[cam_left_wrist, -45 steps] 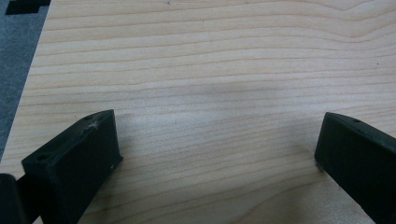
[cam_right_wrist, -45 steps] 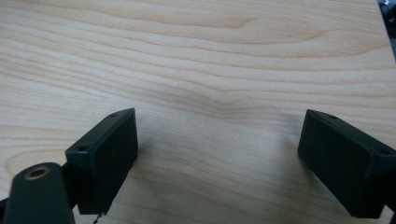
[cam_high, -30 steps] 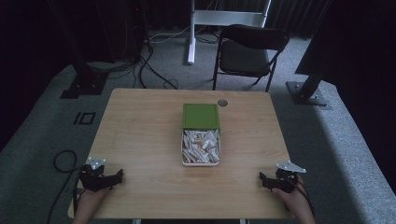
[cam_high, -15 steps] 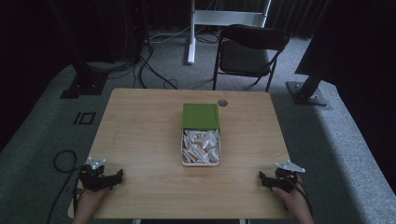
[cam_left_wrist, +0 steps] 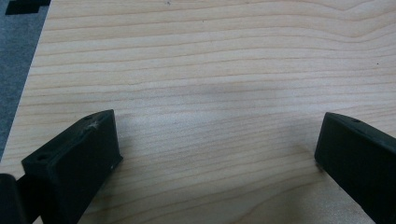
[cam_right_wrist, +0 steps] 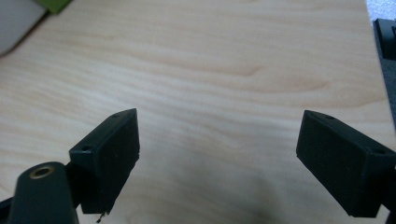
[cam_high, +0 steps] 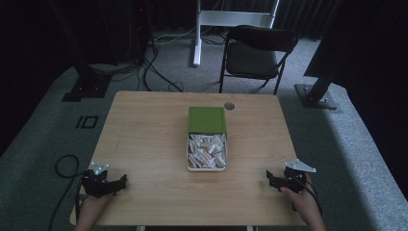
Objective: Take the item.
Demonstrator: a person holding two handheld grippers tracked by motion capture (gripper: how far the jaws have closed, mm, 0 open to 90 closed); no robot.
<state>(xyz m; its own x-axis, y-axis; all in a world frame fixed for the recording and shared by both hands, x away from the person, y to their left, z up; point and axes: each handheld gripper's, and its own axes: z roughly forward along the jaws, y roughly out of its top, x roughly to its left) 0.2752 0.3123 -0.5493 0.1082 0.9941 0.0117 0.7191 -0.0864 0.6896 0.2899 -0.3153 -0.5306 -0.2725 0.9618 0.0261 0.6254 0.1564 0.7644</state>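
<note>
Nothing has shifted since the earlier frames: both grippers sit at the same near corners of the table and the tin is where it was. White tray lies at table centre, packed with pale, crumpled-looking scraps, possibly paper or wrappers; at this distance I cannot tell which. Green lid lies flat just beyond it at 12 o'clock, its near edge touching or overlapping the tray's far rim. Tray's long axis runs 12 to 6, away from the person. Left gripper rests at the near-left corner, jaws spread wide over bare wood, nothing between them; the left gripper view confirms this, grain running across. Right gripper rests at the near-right corner, likewise released and empty; in the right gripper view a sliver of the green lid and the pale tray wall show at upper left. From the left gripper the tray lies at about 2 o'clock; from the right gripper, at about 10 o'clock. Right looks slightly nearer, though the margin is small. Both are well apart from it. No brand, label or writing is readable on lid, tray or scraps. A small round grey disc sits just beside the lid's far-right corner, unmarked.
</note>
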